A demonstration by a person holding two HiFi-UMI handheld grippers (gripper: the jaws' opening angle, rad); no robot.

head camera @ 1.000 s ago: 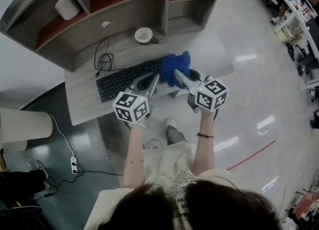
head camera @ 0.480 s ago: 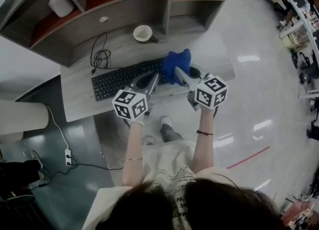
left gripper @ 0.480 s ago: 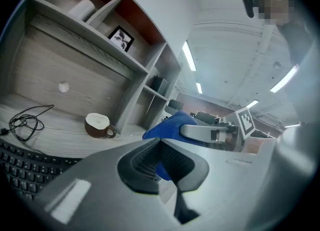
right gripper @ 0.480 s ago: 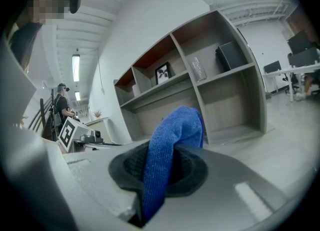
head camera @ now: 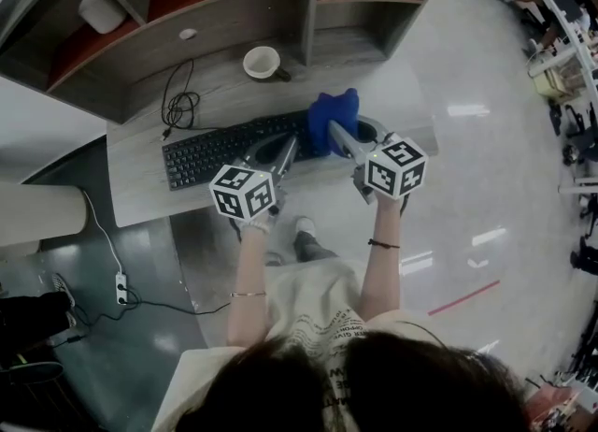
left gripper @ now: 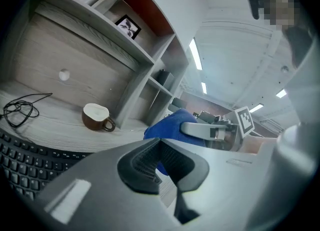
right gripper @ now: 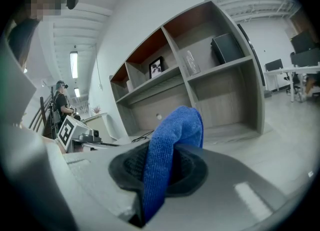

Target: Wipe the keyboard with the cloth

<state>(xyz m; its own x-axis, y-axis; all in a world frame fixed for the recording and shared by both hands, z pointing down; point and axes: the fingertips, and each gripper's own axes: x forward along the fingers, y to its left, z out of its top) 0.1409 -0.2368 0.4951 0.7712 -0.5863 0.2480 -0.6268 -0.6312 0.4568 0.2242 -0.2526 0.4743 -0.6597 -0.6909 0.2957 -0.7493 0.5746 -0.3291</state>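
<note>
Right gripper [head camera: 337, 137] barely shifted, outstretched, clamping cloth [head camera: 332, 112] over keyboard [head camera: 215, 151].

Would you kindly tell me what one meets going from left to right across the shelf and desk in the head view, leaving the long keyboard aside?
white container → coiled black cable → mug → blue cloth

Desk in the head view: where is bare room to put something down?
The largest bare patch of the desk is at its right end, between the mug, the cloth and the right edge. A smaller one lies between the cable and the mug. The front is crowded: the keyboard takes most of it.
</note>
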